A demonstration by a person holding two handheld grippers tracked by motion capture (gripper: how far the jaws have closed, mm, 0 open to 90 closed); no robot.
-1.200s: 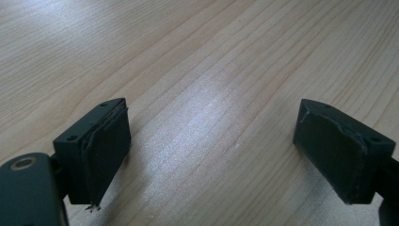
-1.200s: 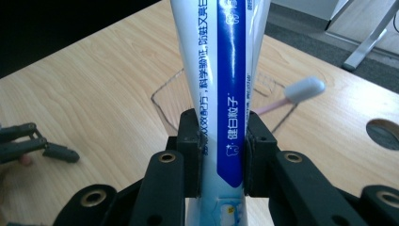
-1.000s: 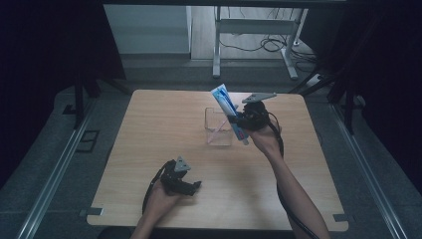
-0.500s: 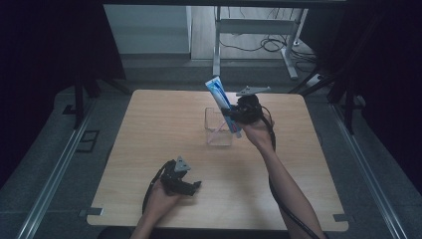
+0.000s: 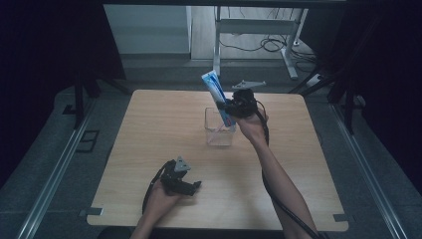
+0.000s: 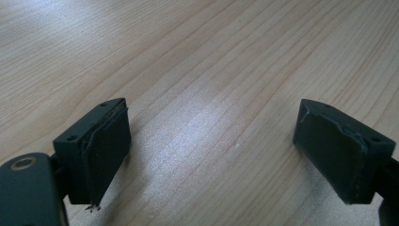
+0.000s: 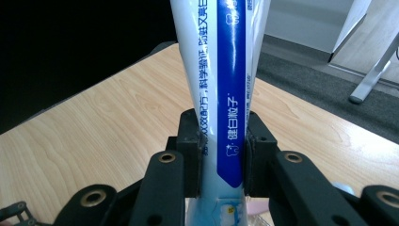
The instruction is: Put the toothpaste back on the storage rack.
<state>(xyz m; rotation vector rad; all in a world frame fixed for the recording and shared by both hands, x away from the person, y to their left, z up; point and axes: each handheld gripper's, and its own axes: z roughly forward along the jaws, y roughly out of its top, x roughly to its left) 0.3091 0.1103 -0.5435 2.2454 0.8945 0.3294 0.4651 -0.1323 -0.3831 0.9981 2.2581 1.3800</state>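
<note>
**Toothpaste tube held over the clear cup**

Above the far middle of the pale wooden table, the right gripper is holding a white and blue toothpaste tube by its lower part. In the high view the tube is standing tilted, its flat crimped end leaning up and towards the table's far left, while its lower end is pointing down at the clear square plastic cup standing on the table just beneath. Whether the tube's tip is already reaching inside the cup's rim cannot be told from that view.

In the right gripper view, the right gripper is pressing both black pads against the tube, one on each side, with the blue stripe and its printed characters facing the camera. The jaws are standing narrow, closed on the tube's body. Behind it the wooden tabletop is stretching away to a dark edge, and a grey floor with a white metal table leg is showing at the upper right.

Near the front edge of the table, the left gripper is resting low in the person's left hand, well apart from the cup. In the left gripper view, the left gripper is showing its jaws spread wide with bare wood grain between them, gripping nothing.
</note>
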